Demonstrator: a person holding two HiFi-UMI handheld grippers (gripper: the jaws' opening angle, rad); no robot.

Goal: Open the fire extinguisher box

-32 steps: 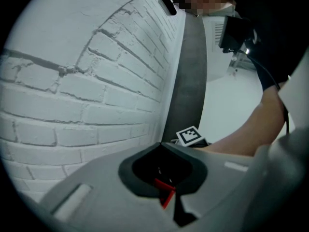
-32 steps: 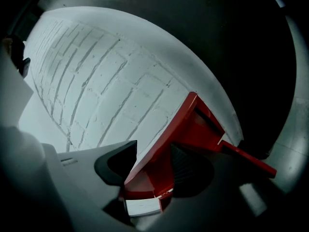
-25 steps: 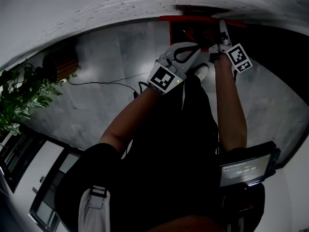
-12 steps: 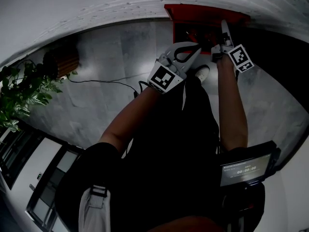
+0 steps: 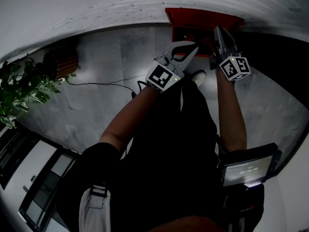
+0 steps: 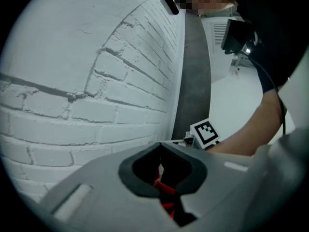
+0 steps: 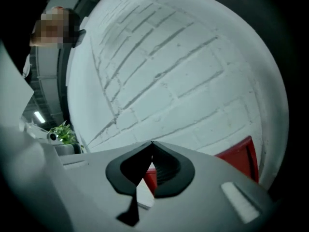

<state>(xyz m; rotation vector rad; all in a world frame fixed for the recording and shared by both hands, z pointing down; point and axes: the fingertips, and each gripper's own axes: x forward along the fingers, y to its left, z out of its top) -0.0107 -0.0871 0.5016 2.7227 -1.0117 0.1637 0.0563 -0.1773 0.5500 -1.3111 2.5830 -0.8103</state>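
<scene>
- Red rectangular fire extinguisher box [image 5: 203, 17]: top centre of the head view, set against a white brick wall [image 5: 87, 6].
- Left gripper [image 5: 194, 46]: jaw tips pressed together, nothing pinched, just below the box.
- Right gripper [image 5: 217, 31]: jaws pressed together, empty, tips overlapping the box's right part; contact not discernible.
- Green leafy plant [image 5: 19, 91]: left edge.

The fire extinguisher box [image 5: 193, 18] shows only its red top edge and a dark opening, and what stands inside is too dim to tell. Its lower front is covered by the left tongs [image 5: 195, 45] and right tongs [image 5: 217, 30]. In the right gripper view only a red corner of it clears the gripper's body. Far left of the box, the plant [image 5: 19, 88] is cut by the picture's edge. Well below the box, the screen [image 5: 245, 170] print is too small to read.
</scene>
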